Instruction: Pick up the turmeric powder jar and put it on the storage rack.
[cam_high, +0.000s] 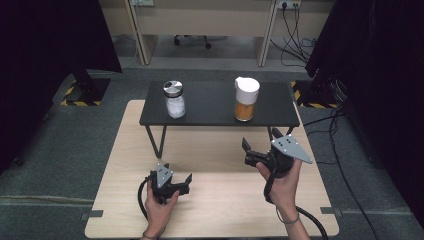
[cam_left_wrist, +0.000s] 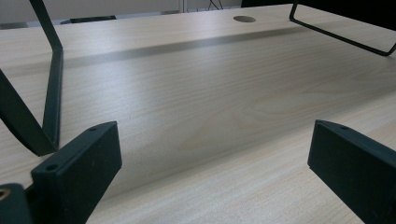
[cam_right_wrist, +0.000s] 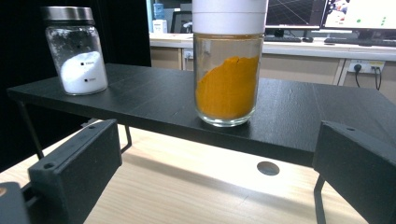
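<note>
Both tongs stood open and empty: the left tongs (cam_high: 176, 181) hung low over the bare table (cam_high: 125, 200), while the right tongs (cam_high: 260, 150) were raised and aimed at the black shelf (cam_high: 210, 107), probably lining up a reach. There a white-capped jar of orange powder (cam_right_wrist: 227, 70) stood nearest them, with a steel-lidded jar of white powder (cam_right_wrist: 77, 51) well apart to its left.

no readable text anywhere, salt jar (cam_right_wrist: 77, 49) on black shelf (cam_right_wrist: 289, 116) carried small dark marks, too blurred to read
</note>
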